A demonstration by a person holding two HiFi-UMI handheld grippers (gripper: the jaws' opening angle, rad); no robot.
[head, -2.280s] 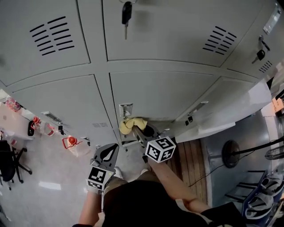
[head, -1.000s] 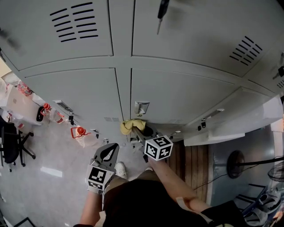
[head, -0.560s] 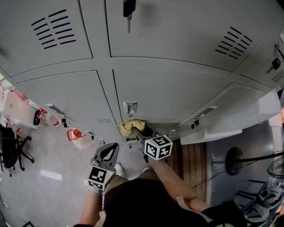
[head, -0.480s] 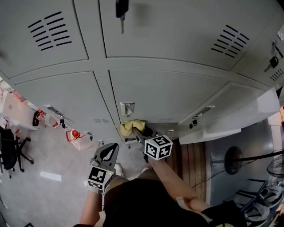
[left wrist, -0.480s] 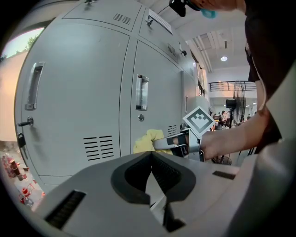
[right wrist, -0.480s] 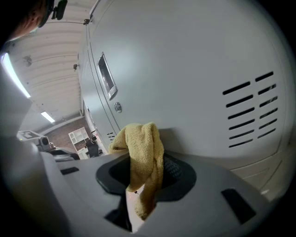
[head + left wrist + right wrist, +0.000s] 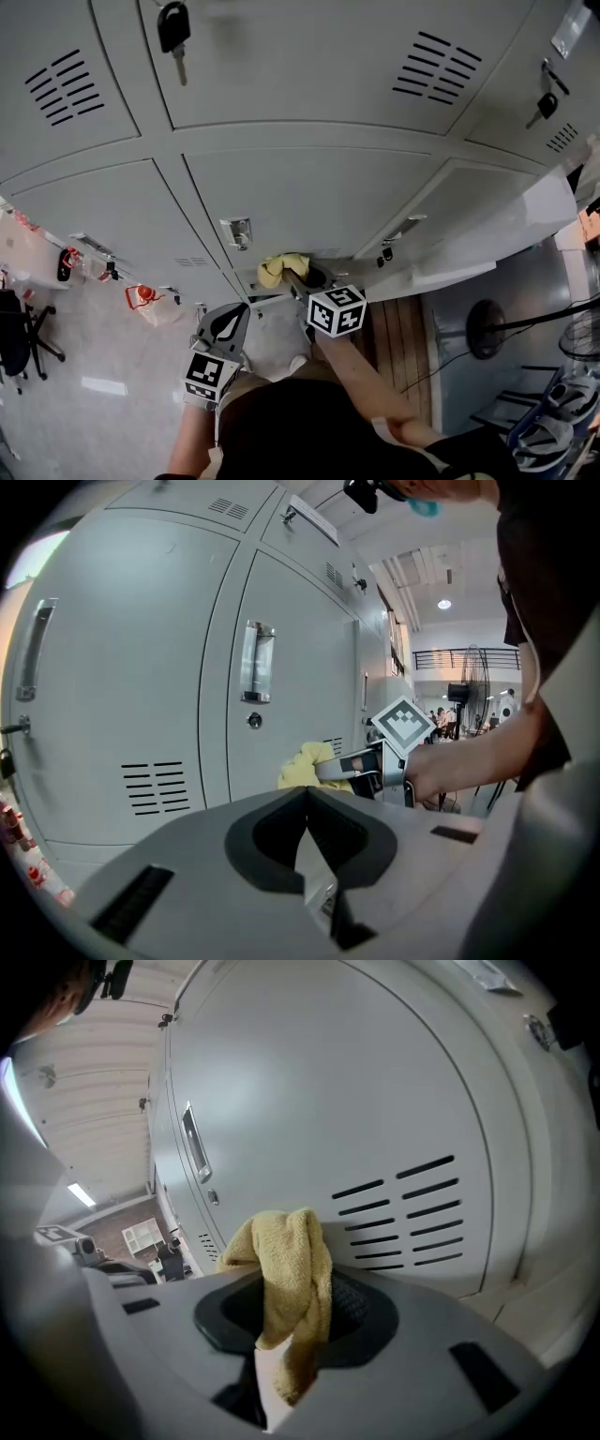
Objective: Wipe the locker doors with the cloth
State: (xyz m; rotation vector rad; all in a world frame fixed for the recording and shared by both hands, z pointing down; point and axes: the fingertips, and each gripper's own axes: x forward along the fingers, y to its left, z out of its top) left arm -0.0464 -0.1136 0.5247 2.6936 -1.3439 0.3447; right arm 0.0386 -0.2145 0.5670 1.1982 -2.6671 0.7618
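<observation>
I held the right gripper (image 7: 296, 278) low and reached out toward the bottom door (image 7: 309, 202), as I judged it, to bring the cloth (image 7: 281, 268) at its tip up to the panel beside the vents (image 7: 403, 1208). The left gripper (image 7: 225, 328) sat back by my body, away from the door, probably just to keep out of the wiping path. Its jaws were pressed together with nothing between them. The right jaws were clamped on the yellow cloth, which stood in a wad above them while a tail drooped down through the gap. I could not tell whether the wad actually touched the door.
</observation>
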